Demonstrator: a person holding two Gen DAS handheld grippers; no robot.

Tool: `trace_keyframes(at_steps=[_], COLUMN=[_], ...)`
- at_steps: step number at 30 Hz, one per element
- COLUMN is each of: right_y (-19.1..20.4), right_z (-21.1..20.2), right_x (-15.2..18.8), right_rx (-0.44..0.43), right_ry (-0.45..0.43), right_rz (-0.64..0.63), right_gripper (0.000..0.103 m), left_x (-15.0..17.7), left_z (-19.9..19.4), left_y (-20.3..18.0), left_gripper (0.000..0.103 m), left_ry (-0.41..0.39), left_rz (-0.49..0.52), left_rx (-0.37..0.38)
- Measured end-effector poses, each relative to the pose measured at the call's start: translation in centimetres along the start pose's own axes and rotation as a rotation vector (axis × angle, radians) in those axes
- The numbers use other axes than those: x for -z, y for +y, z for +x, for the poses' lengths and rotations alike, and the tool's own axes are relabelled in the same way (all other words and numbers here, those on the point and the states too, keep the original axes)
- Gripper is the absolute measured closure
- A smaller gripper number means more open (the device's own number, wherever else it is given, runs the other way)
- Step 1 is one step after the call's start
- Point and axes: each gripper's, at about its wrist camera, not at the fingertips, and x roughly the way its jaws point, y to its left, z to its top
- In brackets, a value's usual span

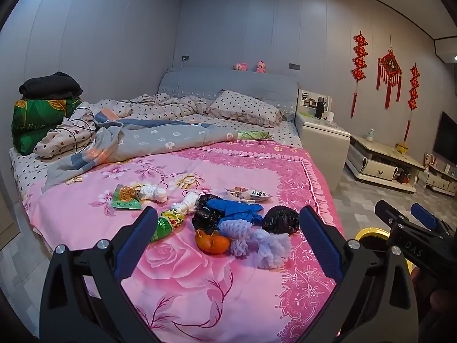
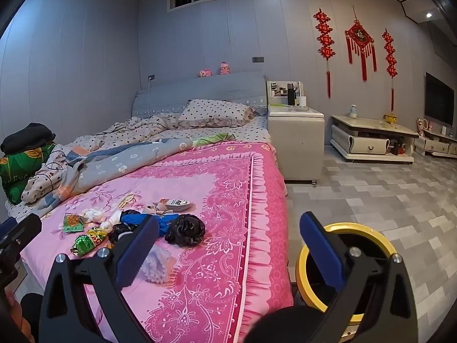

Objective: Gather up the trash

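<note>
Trash lies on the pink bedspread: an orange peel, white foam fruit nets, crumpled black bags, a blue rag, a green wrapper, a green snack packet, white tissue and a white packet. My left gripper is open and empty, above the pile. My right gripper is open and empty, over the bed's right edge. A yellow-rimmed bin stands on the floor beside the bed, below the right gripper. The black bag shows in the right wrist view too.
A rumpled grey quilt and folded bedding lie at the bed's far left. A white nightstand and a low TV cabinet stand to the right. The tiled floor lies right of the bed.
</note>
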Motion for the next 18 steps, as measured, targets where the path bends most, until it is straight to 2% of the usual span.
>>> trace_keyframes(at_steps=[18], right_y=[-0.07], right_z=[0.01], right_x=[-0.18], right_rx=[0.000], right_ry=[0.011], right_rz=[0.003], right_gripper=[0.007], left_x=[-0.16], left_z=[-0.15], left_y=[0.14], left_gripper=[0.008], left_ry=[0.006], left_rz=[-0.003], left_rx=[0.005])
